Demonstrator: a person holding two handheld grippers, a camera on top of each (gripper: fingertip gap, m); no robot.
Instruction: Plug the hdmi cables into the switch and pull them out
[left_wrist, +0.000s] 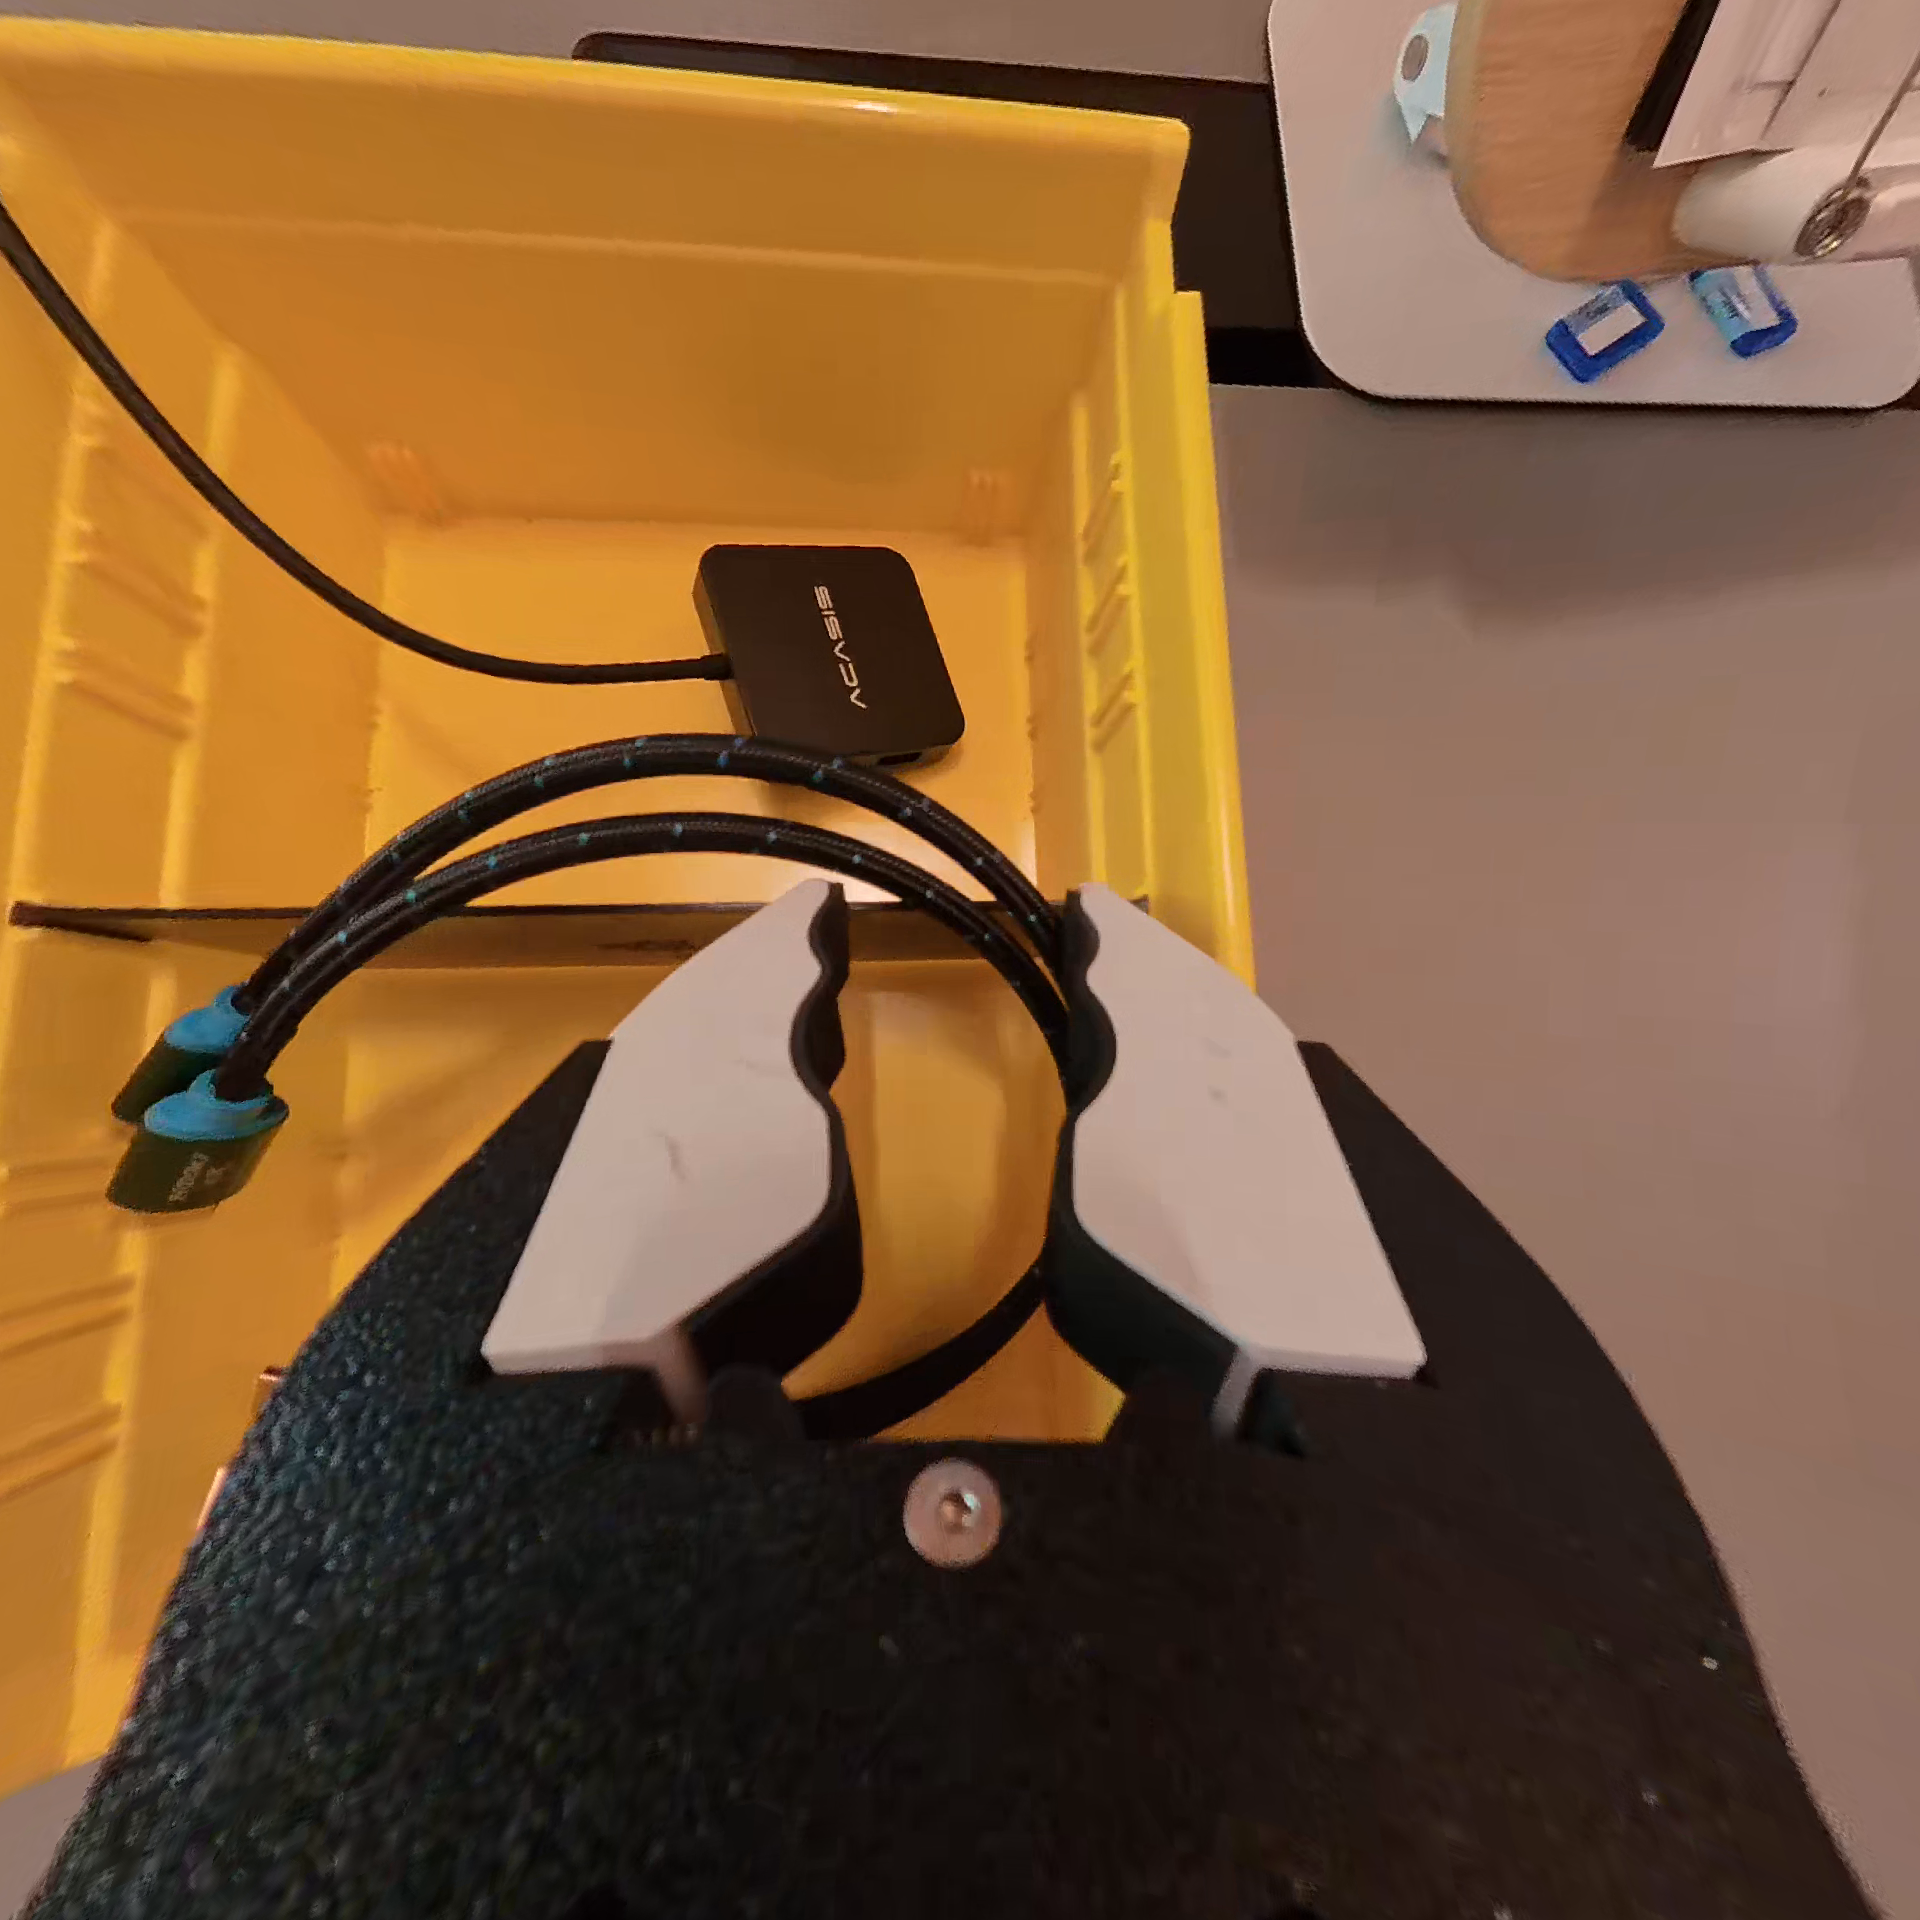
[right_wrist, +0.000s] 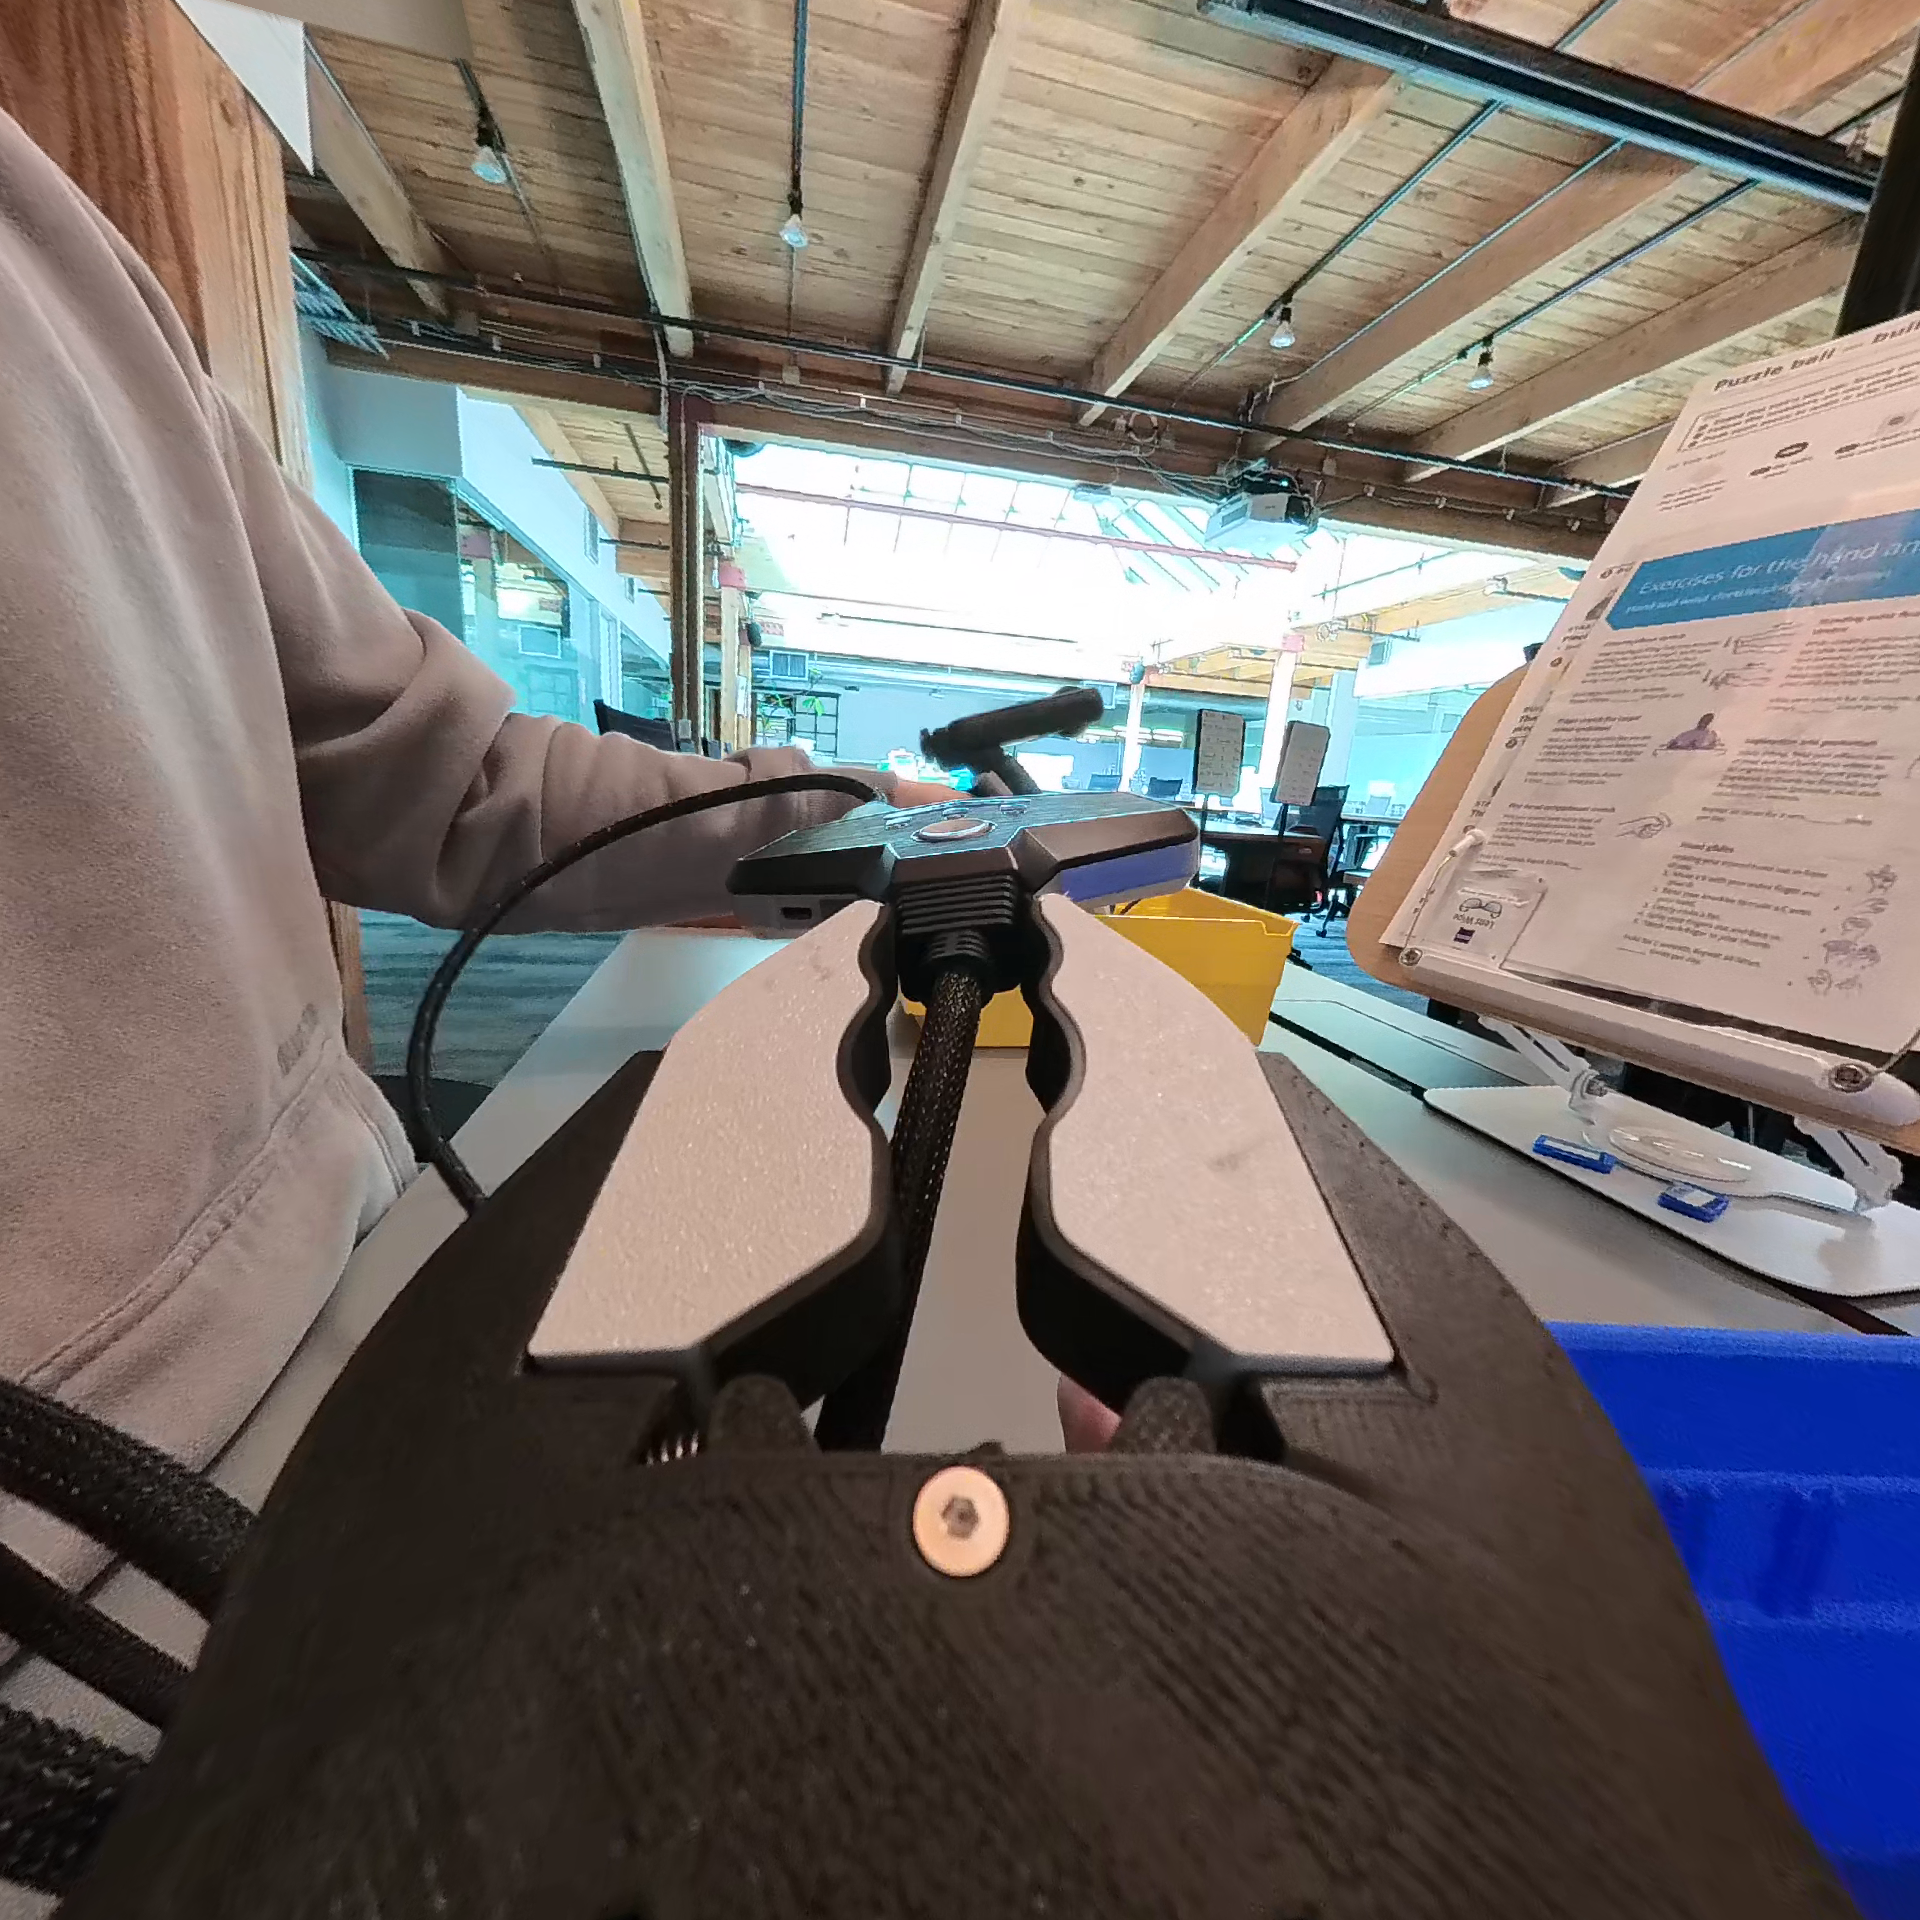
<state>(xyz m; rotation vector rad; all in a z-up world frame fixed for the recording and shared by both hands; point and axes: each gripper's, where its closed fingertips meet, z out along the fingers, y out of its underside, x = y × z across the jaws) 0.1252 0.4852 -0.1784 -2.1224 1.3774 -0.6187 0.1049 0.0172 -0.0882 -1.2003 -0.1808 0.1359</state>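
Observation:
In the left wrist view, my left gripper (left_wrist: 954, 904) is open over a yellow bin (left_wrist: 623, 312). Two black braided HDMI cables (left_wrist: 665, 790) with blue-collared plugs (left_wrist: 197, 1143) lie looped in the bin, and the loop runs under my right finger. A flat black square box (left_wrist: 826, 644) with a thin black cord lies deeper in the bin. In the right wrist view, my right gripper (right_wrist: 953, 920) is shut on the ribbed black cable plug (right_wrist: 951, 899) that joins a black switch (right_wrist: 966, 847) with a top button. It holds the switch above the table.
A white document stand (right_wrist: 1662, 779) with blue clips on its base (left_wrist: 1455, 312) stands to the right. A blue bin (right_wrist: 1766, 1507) is at the near right. The yellow bin (right_wrist: 1195, 956) sits behind the switch. A person's grey sleeve (right_wrist: 468, 790) reaches in from the left.

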